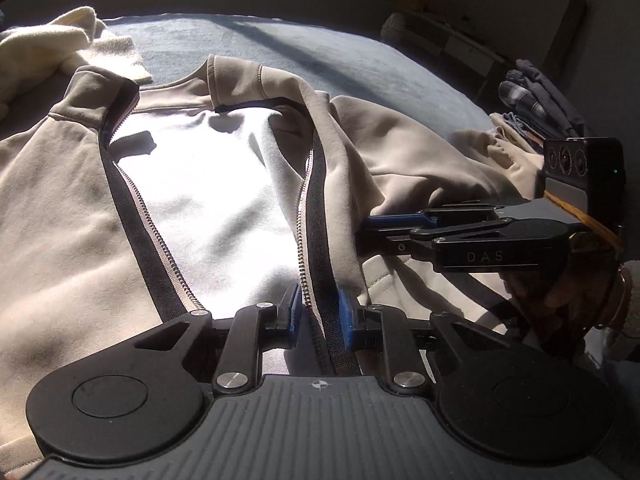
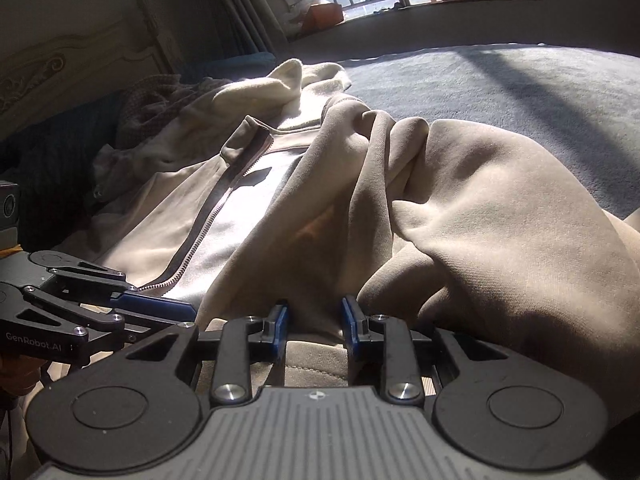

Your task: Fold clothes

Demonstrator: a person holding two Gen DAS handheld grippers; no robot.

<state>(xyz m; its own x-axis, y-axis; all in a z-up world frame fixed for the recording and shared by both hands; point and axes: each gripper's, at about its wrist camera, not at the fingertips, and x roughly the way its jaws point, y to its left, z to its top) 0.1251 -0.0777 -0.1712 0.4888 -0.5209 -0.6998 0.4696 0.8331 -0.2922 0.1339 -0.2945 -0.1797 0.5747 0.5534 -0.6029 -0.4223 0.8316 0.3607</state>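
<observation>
Nearest to me, my left gripper (image 1: 319,312) has its blue pads on both sides of the right zipper edge (image 1: 320,216) of the beige zip-up jacket (image 1: 60,208). The pads look pressed on the dark zipper tape, so I judge it is gripping this edge. My right gripper (image 2: 315,318) stands just beside it, and a thick fold of the same front panel (image 2: 320,208) runs between its pads. The gap there looks wider, and I cannot tell if it really pinches the cloth or only stands around it.

The jacket lies unzipped on the grey bed cover (image 1: 224,36), front up, with the white lining (image 1: 208,184) in strong sun. Its left panel lies rather flat. The right panel is lifted and bunched, and behind it the sleeve (image 2: 500,200) makes a heavy heap.

Further away a cream garment (image 1: 48,40) touches the jacket's collar (image 1: 236,80), and a small pile of dark clothes (image 1: 536,96) sits at the far side.

My worries: both grippers are very close together, so they could knock each other. If the right one holds only loosely, the panel may slide out when I move it. The bunched sleeve could be trapped under the panel and spoil the fold. The cream garment could also be dragged along.
</observation>
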